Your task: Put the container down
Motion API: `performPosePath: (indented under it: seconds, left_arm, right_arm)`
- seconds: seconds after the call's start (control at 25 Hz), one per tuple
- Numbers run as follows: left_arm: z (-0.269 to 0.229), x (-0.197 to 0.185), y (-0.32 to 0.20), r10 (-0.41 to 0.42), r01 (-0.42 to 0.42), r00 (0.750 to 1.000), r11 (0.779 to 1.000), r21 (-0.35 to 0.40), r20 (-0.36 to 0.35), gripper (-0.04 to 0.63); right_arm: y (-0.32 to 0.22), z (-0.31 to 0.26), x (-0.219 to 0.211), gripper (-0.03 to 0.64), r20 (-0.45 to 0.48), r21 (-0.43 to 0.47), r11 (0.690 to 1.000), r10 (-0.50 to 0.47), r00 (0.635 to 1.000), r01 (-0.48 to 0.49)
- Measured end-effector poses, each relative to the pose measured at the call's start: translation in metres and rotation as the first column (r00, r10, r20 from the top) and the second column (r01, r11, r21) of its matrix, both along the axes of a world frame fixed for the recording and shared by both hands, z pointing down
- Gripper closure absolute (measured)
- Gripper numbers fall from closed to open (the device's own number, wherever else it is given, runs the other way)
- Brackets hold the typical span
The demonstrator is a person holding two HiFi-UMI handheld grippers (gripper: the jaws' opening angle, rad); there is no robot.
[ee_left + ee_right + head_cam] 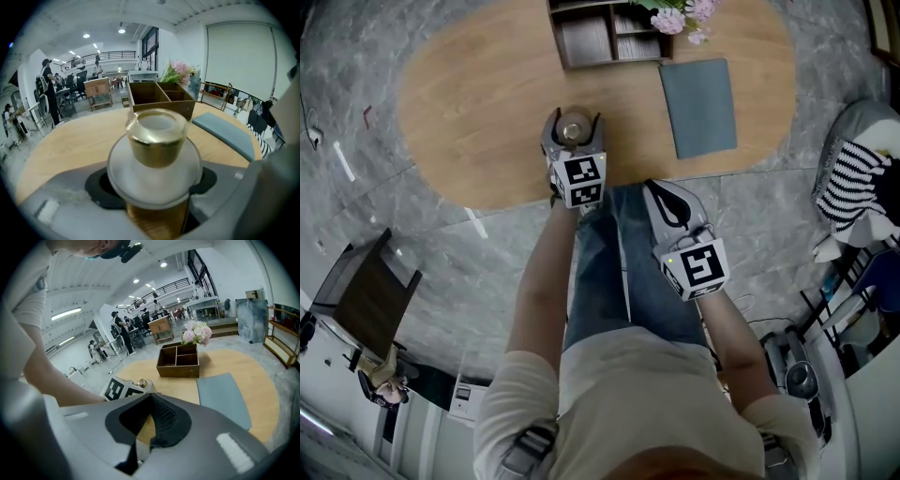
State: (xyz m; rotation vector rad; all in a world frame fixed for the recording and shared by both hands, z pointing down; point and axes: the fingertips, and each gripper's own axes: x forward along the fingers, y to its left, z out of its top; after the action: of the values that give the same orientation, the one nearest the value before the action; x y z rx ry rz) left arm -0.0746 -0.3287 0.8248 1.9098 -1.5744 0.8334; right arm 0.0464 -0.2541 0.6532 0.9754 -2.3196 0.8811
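Note:
The container [157,140] is a frosted glass jar with a gold cap, and it stands upright between the jaws of my left gripper [154,190]. The black pads press on both of its sides. In the head view the container [573,129] and the left gripper [573,118] are over the near part of the oval wooden table [478,94]. Whether the jar's base touches the tabletop I cannot tell. My right gripper [672,202] hangs off the table's near edge above the person's legs. In its own view the right gripper [139,446] has its pads together with nothing between them.
A dark wooden compartment box [602,33] stands at the table's far side with pink flowers [682,17] beside it. A grey mat [698,106] lies to the right of the container. A dark chair [366,295] stands on the marble floor at left.

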Motion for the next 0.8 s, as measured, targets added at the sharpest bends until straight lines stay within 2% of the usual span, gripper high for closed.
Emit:
performPosePath:
  seconds: [0.32,0.44,0.52,0.8]
  left_arm:
    - [0.003,0.002,0.002,0.022,-0.022,1.000,1.000,-0.004,-0.005,0.254]
    - [0.000,0.005,0.005,0.054,-0.055,0.998,0.998,-0.021,-0.040,0.196]
    - [-0.007,0.005,0.010,0.061,-0.062,0.997,0.998,-0.023,-0.055,0.185]
    - [-0.037,0.000,0.053,0.003,-0.010,0.989,0.999,-0.051,-0.151,0.155]
  right_arm:
    - [-0.003,-0.010,-0.003,0.618,0.001,0.025,0.999,0.021,1.000,-0.021]
    - [0.000,-0.019,-0.003,0.618,0.002,0.047,0.998,0.032,0.999,-0.032]
    - [0.005,-0.025,-0.003,0.618,-0.004,0.056,0.998,0.042,0.999,-0.042]
    - [0.036,-0.050,-0.007,0.618,-0.015,0.095,0.993,0.066,0.998,-0.064]
